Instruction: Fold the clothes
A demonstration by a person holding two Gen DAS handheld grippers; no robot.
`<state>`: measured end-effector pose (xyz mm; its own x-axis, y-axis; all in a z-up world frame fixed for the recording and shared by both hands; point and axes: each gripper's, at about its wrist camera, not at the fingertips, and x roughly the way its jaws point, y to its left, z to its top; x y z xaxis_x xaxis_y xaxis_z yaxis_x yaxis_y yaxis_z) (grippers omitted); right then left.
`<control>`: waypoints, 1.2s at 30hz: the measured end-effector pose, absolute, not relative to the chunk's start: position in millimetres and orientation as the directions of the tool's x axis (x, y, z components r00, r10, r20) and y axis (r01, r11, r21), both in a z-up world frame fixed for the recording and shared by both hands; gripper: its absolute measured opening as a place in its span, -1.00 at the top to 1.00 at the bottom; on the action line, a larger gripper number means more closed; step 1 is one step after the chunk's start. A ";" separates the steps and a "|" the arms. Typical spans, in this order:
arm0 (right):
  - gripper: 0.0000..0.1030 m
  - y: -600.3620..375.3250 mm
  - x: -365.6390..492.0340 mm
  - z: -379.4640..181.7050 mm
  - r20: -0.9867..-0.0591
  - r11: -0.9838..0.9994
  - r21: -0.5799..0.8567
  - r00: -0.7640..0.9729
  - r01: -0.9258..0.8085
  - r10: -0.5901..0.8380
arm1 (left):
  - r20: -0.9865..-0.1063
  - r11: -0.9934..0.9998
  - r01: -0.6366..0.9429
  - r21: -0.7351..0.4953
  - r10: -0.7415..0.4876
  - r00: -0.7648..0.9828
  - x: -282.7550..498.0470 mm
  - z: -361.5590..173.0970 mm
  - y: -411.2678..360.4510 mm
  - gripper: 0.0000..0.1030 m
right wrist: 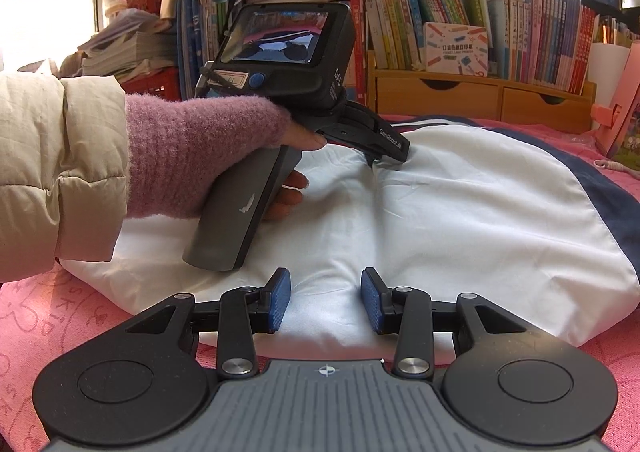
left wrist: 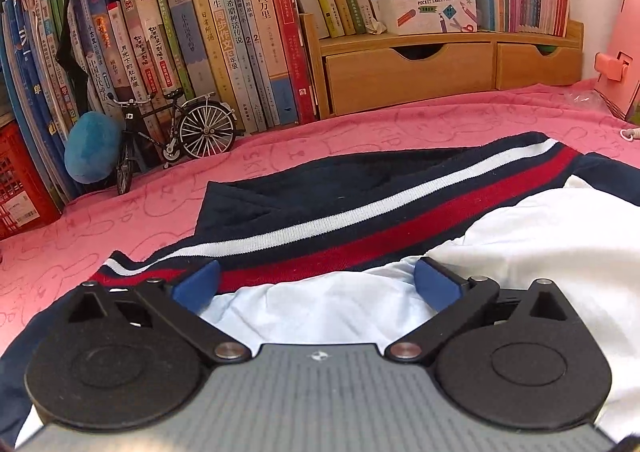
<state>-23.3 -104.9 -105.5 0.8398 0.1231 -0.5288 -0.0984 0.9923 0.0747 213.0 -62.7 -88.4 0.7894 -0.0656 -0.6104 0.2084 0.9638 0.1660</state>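
A white garment [left wrist: 520,236] with a navy, red and white striped band [left wrist: 360,220] lies spread on the pink cloth. My left gripper [left wrist: 318,284] stands wide open just over the garment's striped edge, its blue pads [left wrist: 198,284] clear of the fabric. In the right wrist view the left gripper [right wrist: 386,166], held by a hand in a pink knitted glove [right wrist: 200,156], rests its tip on a crease of the white garment [right wrist: 460,220]. My right gripper [right wrist: 326,300] hovers over the near hem with its pads a little apart; white cloth lies under the gap, not pinched.
A pink patterned cloth [left wrist: 120,220] covers the surface. Along the back stand rows of books [left wrist: 224,36], a wooden drawer unit [left wrist: 408,72], a model bicycle [left wrist: 176,132], a blue plush toy [left wrist: 92,148] and a red crate [left wrist: 16,188]. A pink stand [right wrist: 616,120] is at the right.
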 end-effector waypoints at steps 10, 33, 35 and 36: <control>0.18 -103.9 -23.4 -106.0 -0.528 0.993 0.063 0.840 -0.104 0.122 | -0.732 0.958 0.278 -0.077 -0.243 0.636 199.7 -49.3 -42.4 -1.00; -0.04 -95.1 -20.7 -102.0 -0.535 0.992 0.047 0.835 -0.120 0.127 | -0.859 0.886 0.377 -0.270 -0.399 0.321 118.1 -22.0 -33.4 -0.93; -0.06 -94.2 -20.6 -101.6 -0.535 0.991 0.046 0.835 -0.123 0.128 | -0.869 0.888 0.382 -0.255 -0.384 0.312 116.6 -25.4 -36.6 -0.93; -0.06 -93.9 -20.5 -101.4 -0.535 0.991 0.046 0.835 -0.123 0.129 | -0.875 0.889 0.384 -0.249 -0.377 0.305 116.3 -27.4 -38.2 -0.93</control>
